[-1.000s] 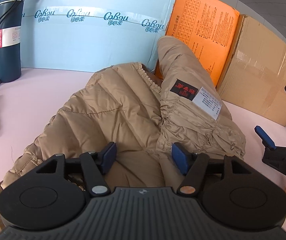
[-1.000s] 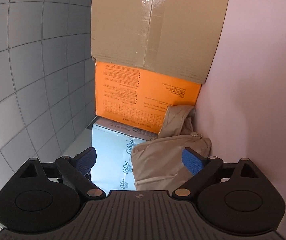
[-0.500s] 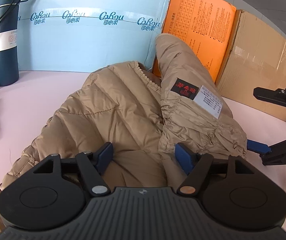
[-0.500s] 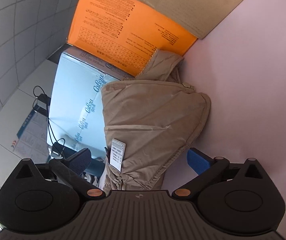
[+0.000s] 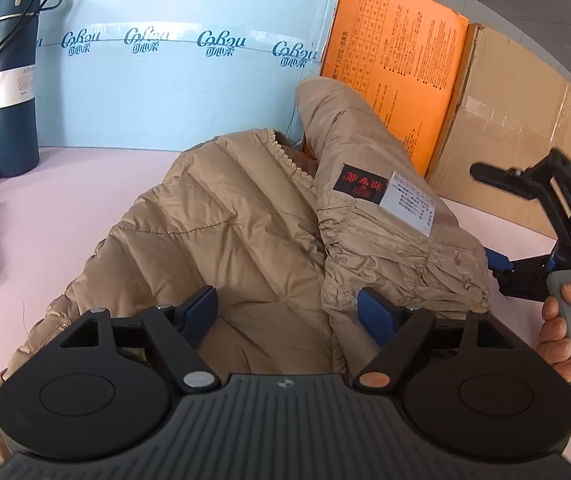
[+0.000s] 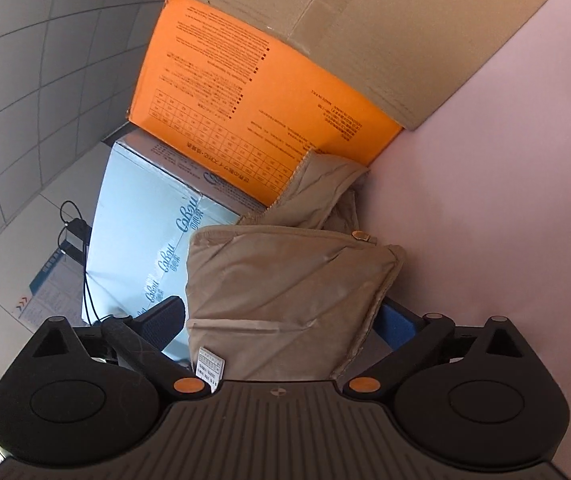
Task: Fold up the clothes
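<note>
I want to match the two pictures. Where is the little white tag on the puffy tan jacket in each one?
Left wrist view: the white tag sits right of centre, on the folded-over jacket flap, beside a black label.
Right wrist view: the white tag is low, left of centre, at the jacket's near edge.
Shared landmark: the orange box behind the jacket.

jacket (image 5: 245,236): tan, quilted | table (image 5: 69,200): pale pink | boxes: light blue (image 5: 173,92), orange (image 5: 397,80), brown (image 5: 525,144) | flask (image 5: 11,92): navy
</note>
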{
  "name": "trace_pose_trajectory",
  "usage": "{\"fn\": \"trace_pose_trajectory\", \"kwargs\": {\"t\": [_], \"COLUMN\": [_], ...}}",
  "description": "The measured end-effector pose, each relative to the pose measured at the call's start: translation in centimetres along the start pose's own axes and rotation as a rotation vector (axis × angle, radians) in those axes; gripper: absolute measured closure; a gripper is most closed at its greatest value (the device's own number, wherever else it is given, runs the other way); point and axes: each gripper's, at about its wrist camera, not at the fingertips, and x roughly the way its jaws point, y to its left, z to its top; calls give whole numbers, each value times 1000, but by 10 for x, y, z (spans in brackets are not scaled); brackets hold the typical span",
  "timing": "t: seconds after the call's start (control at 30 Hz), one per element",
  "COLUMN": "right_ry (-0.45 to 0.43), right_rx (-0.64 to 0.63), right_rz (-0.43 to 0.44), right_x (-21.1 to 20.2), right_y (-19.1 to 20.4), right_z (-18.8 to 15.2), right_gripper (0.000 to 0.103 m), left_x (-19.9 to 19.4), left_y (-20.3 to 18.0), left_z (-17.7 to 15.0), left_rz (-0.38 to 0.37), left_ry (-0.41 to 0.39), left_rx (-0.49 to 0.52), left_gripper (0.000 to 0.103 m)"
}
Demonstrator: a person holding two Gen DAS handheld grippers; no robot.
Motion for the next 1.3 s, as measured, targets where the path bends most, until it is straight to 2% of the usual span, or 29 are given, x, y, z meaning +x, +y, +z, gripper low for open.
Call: {"fn": "trace_pose_trajectory", "kwargs": {"t": [0.07,0.1,0.13,0.17,0.27,0.33,0.43,0.53,0.57,0.63,0.77,0.87,0.97,1.1,1.17,1.27,1.3], "right_ry": [-8,-8,-7,-18,-41,-49,-72,-83,-83,-87,-88,-96,-98,-92,-85,-72,-69], "right_rx": [-34,-21,34,67,31,-1,-46,-59,-62,-76,-94,-84,-79,-82,-81,-78,-78], "right_rz": [-15,-14,8,33,65,75,112,136,144,159,190,221,250,284,302,329,336], "right_x": [-1,-2,-2,-3,-10,-12,-17,-19,-19,-20,-21,-23,-25,-24,-24,-23,-23], "right_y": [-4,-9,-16,-20,-17,-13,-8,-7,-6,-3,1,1,2,5,7,9,9], "right_z": [-3,-4,-3,-2,-2,-3,-5,-6,-6,-7,-8,-8,-7,-5,-5,-5,-5], "right_gripper": [33,65,93,95,95,95,94,94,95,94,94,94,95,95,95,94,93], "left_x": [-8,-12,-15,-20,-38,-48,-65,-82,-86,-93,-84,-61,-40,-16,-5,4,6], "left_y": [1,1,2,2,2,-4,-31,-71,-83,-106,-140,-161,-179,-190,-191,-180,-174], "left_z": [1,1,1,2,5,10,16,17,17,15,6,-3,-15,-26,-28,-27,-24], "left_rz": [-5,-7,-10,-13,-30,-68,-117,-68,-57,-40,-18,43,153,256,299,331,326], "left_ry": [-42,-63,-84,-113,-205,-220,-226,-249,-257,-269,-239,-189,-199,-213,-234,-293,-294], "left_rx": [-4,-5,-7,-11,-10,25,183,383,424,501,598,646,704,732,719,650,615], "left_gripper": [22,22,21,20,19,18,17,15,14,0,0,0,0,0,0,2,14]}}
